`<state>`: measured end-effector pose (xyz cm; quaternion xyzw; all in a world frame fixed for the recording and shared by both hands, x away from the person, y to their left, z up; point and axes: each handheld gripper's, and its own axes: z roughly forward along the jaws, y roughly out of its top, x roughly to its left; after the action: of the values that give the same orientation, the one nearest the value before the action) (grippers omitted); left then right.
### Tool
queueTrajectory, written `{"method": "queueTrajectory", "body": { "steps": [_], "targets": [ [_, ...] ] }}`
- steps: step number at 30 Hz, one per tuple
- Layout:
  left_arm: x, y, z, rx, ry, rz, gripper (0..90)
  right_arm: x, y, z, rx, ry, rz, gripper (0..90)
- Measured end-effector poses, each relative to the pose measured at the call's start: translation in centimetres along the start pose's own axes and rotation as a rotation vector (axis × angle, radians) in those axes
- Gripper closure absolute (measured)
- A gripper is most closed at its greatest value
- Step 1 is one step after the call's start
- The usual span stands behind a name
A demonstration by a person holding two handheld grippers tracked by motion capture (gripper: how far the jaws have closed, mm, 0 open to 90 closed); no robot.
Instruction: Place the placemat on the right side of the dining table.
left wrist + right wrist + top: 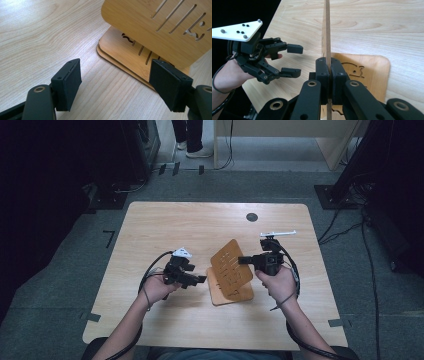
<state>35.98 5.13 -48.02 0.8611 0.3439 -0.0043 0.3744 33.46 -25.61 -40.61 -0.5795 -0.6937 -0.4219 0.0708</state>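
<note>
the right tongs (pixel 328 75) pinch the upright wooden panel (pixel 231 268) near the tabletop's (pixel 150 225) middle; the left tongs (pixel 117 82) hang spread beside its base board (pixel 125 60).

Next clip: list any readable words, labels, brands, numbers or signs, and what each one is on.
None can be read.
Upright wooden panel: cut-out slots and curly shapes, not legible as letters.
Flat wooden base panel: similar cut-outs, no readable text.
White marker plate on the left tool: dots, no writing.

A lab-like recording room: grey carpet (pixel 60 285), floor cables (pixel 345 227), black equipment stands (pixel 350 175).
</note>
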Motion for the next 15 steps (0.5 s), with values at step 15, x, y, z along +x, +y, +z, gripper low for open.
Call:
{"method": "queueTrajectory", "body": {
  "steps": [15],
  "targets": [
    [-0.05, -0.02, 0.1, 0.001, -0.002, 0.001, 25.0, -0.45, 0.31, -1.01, -0.003, -0.034, -0.008, 88.2]
  ]
}}
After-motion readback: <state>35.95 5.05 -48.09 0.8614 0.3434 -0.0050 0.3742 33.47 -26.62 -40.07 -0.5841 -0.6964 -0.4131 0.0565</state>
